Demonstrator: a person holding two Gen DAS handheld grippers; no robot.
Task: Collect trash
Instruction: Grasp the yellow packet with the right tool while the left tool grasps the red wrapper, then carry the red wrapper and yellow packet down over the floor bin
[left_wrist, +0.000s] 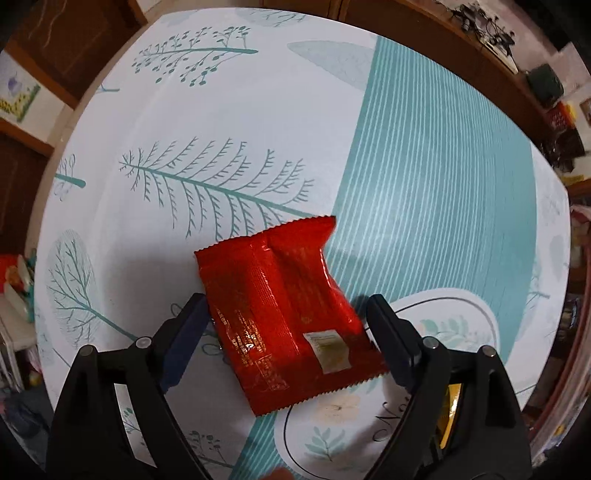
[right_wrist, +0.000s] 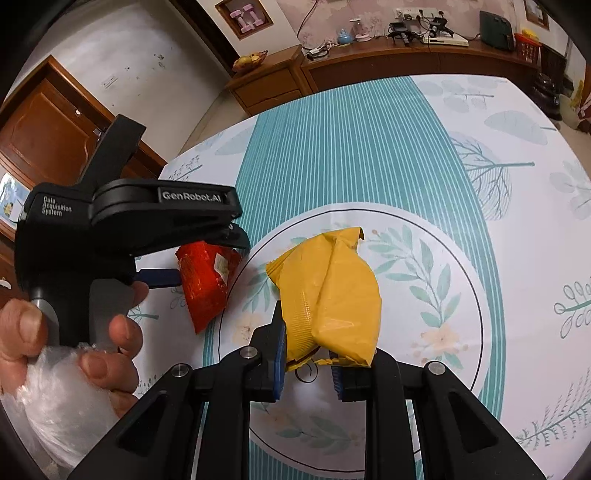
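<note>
A table (right_wrist: 424, 155) with a teal leaf-print cloth fills a room with wooden cabinets (right_wrist: 280, 85). The left gripper (left_wrist: 286, 321) stands wide around the red wrapper (left_wrist: 280, 306) lying there; the right gripper (right_wrist: 308, 352) fingers pinch the yellow wrapper (right_wrist: 332, 295).

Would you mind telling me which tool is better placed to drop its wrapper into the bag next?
Right, probably. The right tool is shut on the yellow wrapper. The left tool only straddles the red wrapper, open.
</note>
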